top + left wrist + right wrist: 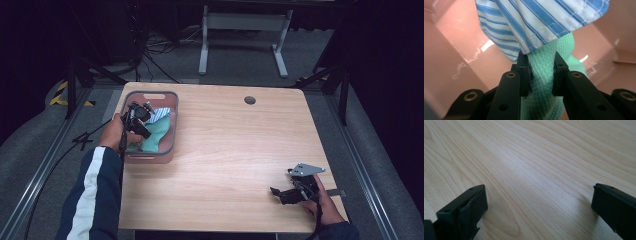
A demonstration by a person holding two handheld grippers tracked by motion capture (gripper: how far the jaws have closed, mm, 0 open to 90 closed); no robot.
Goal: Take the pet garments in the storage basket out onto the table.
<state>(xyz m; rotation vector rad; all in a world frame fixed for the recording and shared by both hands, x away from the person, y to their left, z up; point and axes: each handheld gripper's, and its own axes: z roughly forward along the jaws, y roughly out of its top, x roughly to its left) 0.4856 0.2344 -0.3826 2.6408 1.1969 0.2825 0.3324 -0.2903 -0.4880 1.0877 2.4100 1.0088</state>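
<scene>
Lifting with the left gripper (541,75) clamped on the green cloth (544,82) may drag the striped cloth (536,22) from the pink bin (172,142); the right gripper (290,194) rests spread apart.

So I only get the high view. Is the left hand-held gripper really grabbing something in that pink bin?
Observer: Yes, the left hand-held gripper is pinching the green waffle cloth.
Operator: What about the stripy one?
Observer: The blue-striped cloth lies over the green one, above the jaw tips.
Operator: And the other gripper?
Observer: The right hand-held gripper has its jaws wide apart over bare wooden table.
</scene>
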